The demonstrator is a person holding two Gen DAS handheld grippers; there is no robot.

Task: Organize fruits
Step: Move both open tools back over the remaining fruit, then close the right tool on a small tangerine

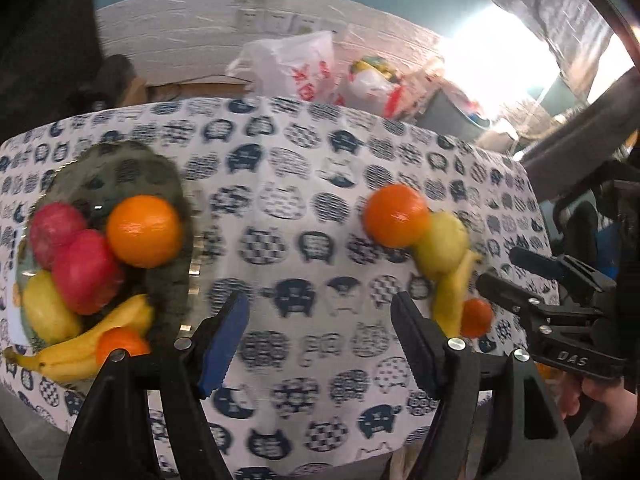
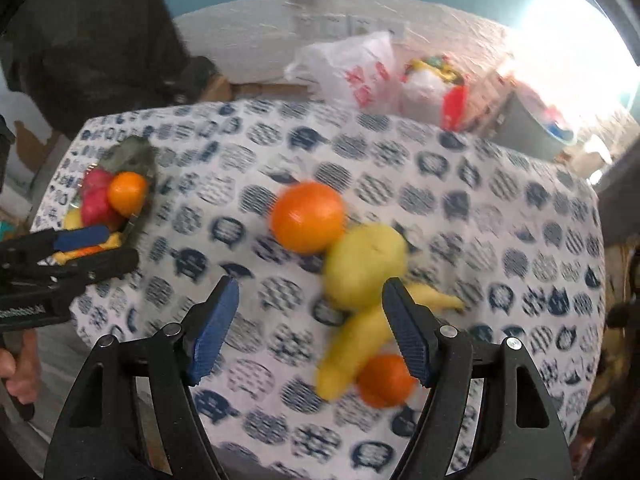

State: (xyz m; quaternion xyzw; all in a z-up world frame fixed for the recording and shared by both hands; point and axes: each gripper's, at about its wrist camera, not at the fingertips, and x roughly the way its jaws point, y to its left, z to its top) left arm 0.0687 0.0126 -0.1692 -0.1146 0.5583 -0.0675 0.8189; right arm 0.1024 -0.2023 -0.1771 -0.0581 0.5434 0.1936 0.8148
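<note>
Left hand-held gripper [image 1: 316, 340] open, empty, over bare table [image 1: 304, 216]. Right hand-held gripper [image 2: 310, 330] open, empty, near loose pile: orange [image 2: 307, 217], pear [image 2: 362, 266], banana [image 2: 352, 352], mandarin [image 2: 384, 380]. Bowl [image 1: 132, 164] already part-filled. Risk: touching pile rolls orange off; bowl crowded, added fruit may spill.

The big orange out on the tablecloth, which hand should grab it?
Probably the right. The right gripper is open over the loose fruit, with the big orange just ahead. The left gripper is nearer the plate.
</note>
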